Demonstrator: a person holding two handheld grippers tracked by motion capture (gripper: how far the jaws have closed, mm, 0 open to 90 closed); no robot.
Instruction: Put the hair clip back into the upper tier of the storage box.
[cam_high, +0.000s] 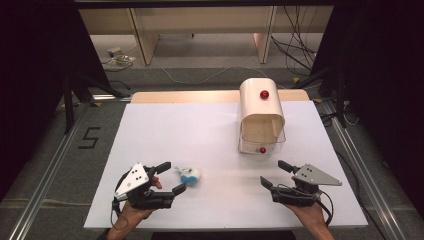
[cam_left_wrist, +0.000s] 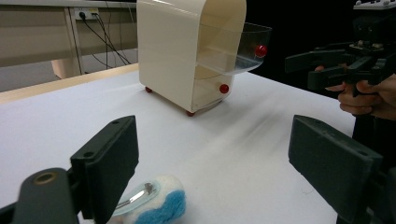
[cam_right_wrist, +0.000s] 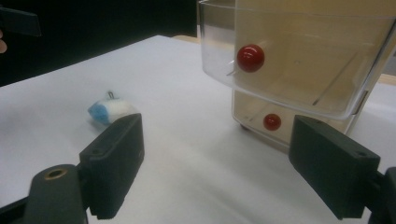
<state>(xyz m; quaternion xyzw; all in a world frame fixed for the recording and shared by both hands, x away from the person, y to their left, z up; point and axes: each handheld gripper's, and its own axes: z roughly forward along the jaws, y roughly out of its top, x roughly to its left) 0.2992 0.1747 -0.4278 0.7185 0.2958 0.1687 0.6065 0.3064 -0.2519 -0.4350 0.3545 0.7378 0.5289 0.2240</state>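
A small fluffy white and blue object with a metal clip lies on the white table. My left gripper is open, and the object sits just beyond its fingertips. In the left gripper view the fluffy object lies low beside the left jaw. A cream cabinet with clear drawers and red knobs stands at the back right. Its upper drawer is pulled out. My right gripper is open and holds nothing, a short way in front of the cabinet.
The right gripper and a hand show far off in the left gripper view. A red knob sits on the cabinet's top. Cables and wooden furniture legs lie on the floor beyond the table's far edge.
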